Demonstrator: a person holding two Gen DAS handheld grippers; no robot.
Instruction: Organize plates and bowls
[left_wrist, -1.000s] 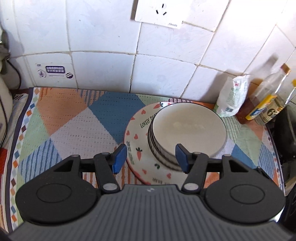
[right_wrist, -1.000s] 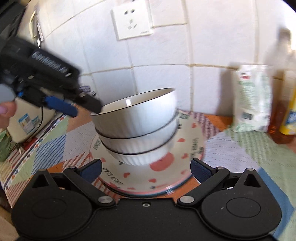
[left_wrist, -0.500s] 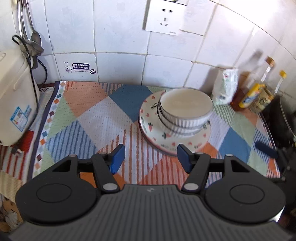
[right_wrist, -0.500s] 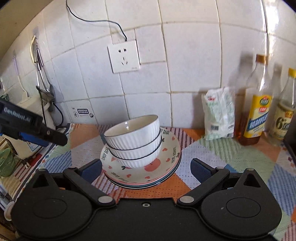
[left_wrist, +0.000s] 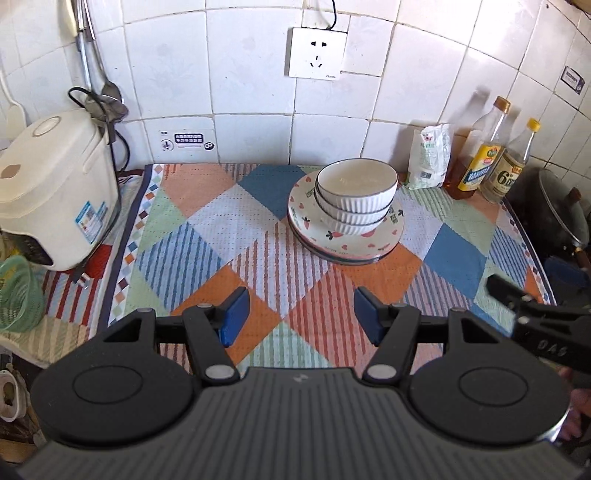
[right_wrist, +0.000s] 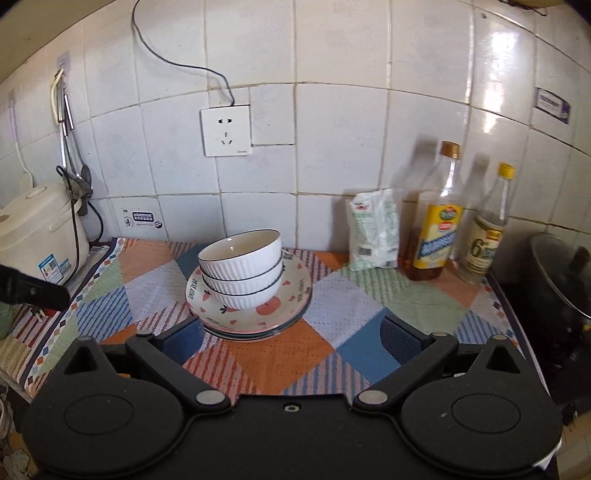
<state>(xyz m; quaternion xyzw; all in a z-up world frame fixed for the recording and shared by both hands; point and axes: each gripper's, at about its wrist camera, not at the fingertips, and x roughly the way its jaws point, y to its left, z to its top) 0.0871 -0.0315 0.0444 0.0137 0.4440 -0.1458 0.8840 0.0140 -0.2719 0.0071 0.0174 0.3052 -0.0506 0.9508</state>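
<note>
Three white ribbed bowls (left_wrist: 356, 199) are nested in a stack on a pile of patterned plates (left_wrist: 384, 242) on the patchwork cloth. The bowls (right_wrist: 242, 271) and plates (right_wrist: 291, 302) also show in the right wrist view. My left gripper (left_wrist: 300, 315) is open and empty, well short of the plates, above the cloth. My right gripper (right_wrist: 291, 338) is open and empty, just in front of the plates. The right gripper's tip shows in the left wrist view (left_wrist: 535, 308) at the right edge.
A white rice cooker (left_wrist: 51, 192) stands at the left with a green basket (left_wrist: 16, 295) beside it. A white pouch (right_wrist: 375, 227) and two bottles (right_wrist: 437, 218) stand against the tiled wall at the right. A dark pot (right_wrist: 561, 280) sits far right.
Both grippers have pulled back from the stacked bowls and plates, which now look smaller and farther off. Both stay open and empty.
</note>
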